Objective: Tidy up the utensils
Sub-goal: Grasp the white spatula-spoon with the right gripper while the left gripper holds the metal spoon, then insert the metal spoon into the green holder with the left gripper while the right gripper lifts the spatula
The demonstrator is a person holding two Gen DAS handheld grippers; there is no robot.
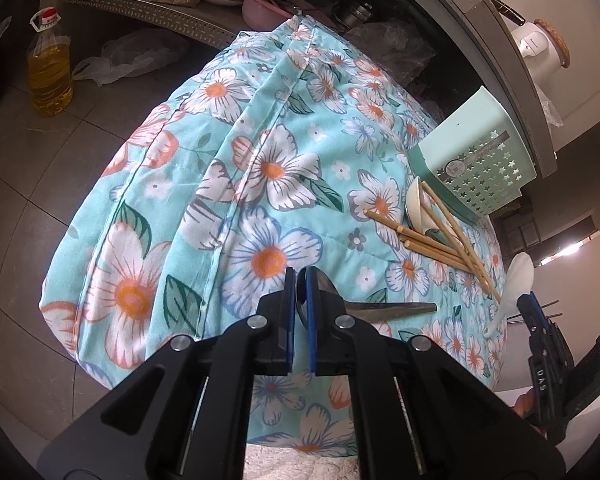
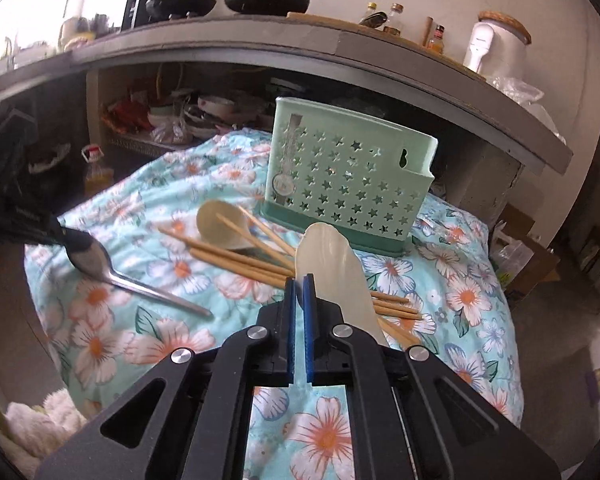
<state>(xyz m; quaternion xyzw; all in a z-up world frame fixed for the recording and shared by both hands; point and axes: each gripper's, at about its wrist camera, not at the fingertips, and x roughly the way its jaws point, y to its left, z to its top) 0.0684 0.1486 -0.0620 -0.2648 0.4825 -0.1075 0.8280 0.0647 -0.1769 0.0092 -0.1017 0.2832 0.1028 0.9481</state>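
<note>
Floral turquoise quilt (image 2: 472, 292) fills mid-frame. Mint star-perforated plastic utensil holder (image 2: 348, 184) stands upright, centre-right, directly beyond the right gripper (image 2: 299, 280), the nearer one, clamped on a white ceramic spoon (image 2: 332, 260). Left gripper (image 1: 296, 276) pinches a steel spoon (image 2: 140, 282) by its bowl, handle pointing right in the left wrist view.

Daylight from upper left, sharp centre, fisheye-warped dark edges.

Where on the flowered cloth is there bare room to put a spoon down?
The wide left stretch of the flowered cloth is bare, beyond the metal spoon. The near edge under the right gripper is open too. It is crowded in front of the green holder, where chopsticks and a white spoon lie piled.
</note>
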